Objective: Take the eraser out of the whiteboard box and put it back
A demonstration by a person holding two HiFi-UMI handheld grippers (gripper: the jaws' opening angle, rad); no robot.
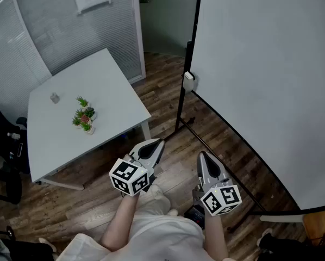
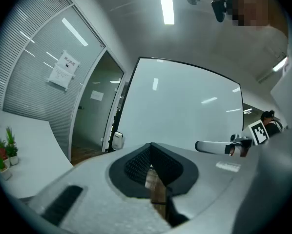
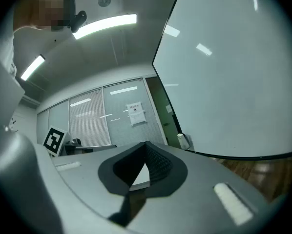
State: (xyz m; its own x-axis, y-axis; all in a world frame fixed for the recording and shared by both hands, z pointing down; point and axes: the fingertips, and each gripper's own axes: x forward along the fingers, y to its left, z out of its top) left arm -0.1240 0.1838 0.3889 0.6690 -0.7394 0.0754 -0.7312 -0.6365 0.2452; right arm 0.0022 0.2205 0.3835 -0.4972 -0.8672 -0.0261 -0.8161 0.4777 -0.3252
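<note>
A large whiteboard [image 1: 266,75] on a black stand fills the right of the head view. A small white box [image 1: 189,81] hangs at its left edge, also visible as the box [image 2: 117,140] and the box [image 3: 185,141] in the gripper views. No eraser shows in any view. My left gripper [image 1: 156,143] and right gripper [image 1: 202,155] are held side by side over the wooden floor, well short of the box. Both are level, shut and empty, with the jaws of the left gripper [image 2: 151,152] and the right gripper [image 3: 146,150] closed together.
A white table [image 1: 113,80] stands to the left, with small potted plants [image 1: 84,115] and a small grey object [image 1: 54,97]. Black chairs [image 1: 2,145] sit at the far left. The whiteboard stand's legs [image 1: 227,173] cross the floor. Glass walls with blinds are behind.
</note>
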